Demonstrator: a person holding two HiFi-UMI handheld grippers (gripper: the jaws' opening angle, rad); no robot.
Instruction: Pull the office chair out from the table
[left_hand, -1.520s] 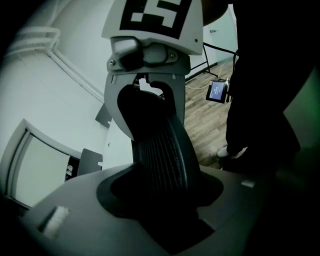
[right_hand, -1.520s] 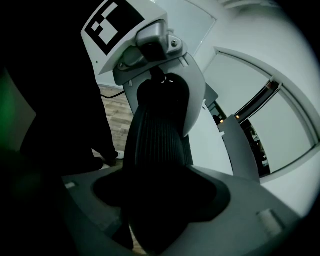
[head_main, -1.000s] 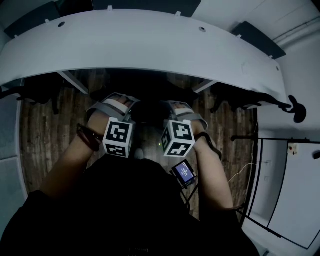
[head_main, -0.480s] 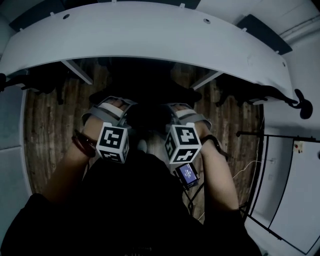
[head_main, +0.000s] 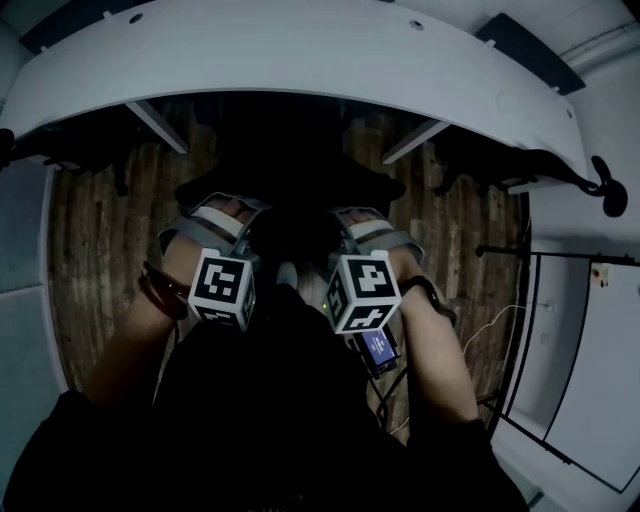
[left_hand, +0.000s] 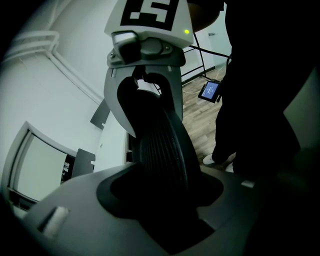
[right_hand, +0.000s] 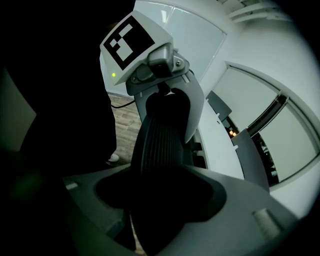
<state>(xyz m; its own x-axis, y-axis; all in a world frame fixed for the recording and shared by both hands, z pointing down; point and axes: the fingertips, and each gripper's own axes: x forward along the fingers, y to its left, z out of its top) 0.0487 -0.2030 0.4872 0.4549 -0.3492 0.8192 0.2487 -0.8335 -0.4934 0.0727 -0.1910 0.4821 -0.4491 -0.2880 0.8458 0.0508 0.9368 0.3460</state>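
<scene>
Looking steeply down on the black office chair (head_main: 290, 235), dead centre, seat end pointing to 12 o'clock at the curved white table (head_main: 300, 60). Too dark in there to say whether the seat tucks under the edge.

Got the left gripper (head_main: 240, 212) clamped on the ribbed top edge of the chair's back, at 9 o'clock from the centre. Same deal for the right gripper (head_main: 360, 218) at 3 o'clock: fingers just been closing in, with that ribbed edge wedged tight between them.

Plenty crowding it, though:
- Two white table struts (head_main: 158, 125) at 11 and 1 o'clock, flanking the seat.
- More dark chairs (head_main: 80, 150) parked under the table out at 10 and 2 o'clock.
- Right behind the chair back at 6 o'clock, the person's dark clothes (head_main: 280, 420), nearly touching.
- Down at 5 o'clock, a small lit screen (head_main: 378, 346) plus a thin cable (head_main: 480, 330) trailing over the plank floor (head_main: 90, 240).
- Off at 4 o'clock, a white panel (head_main: 590, 370) behind a black frame.
</scene>
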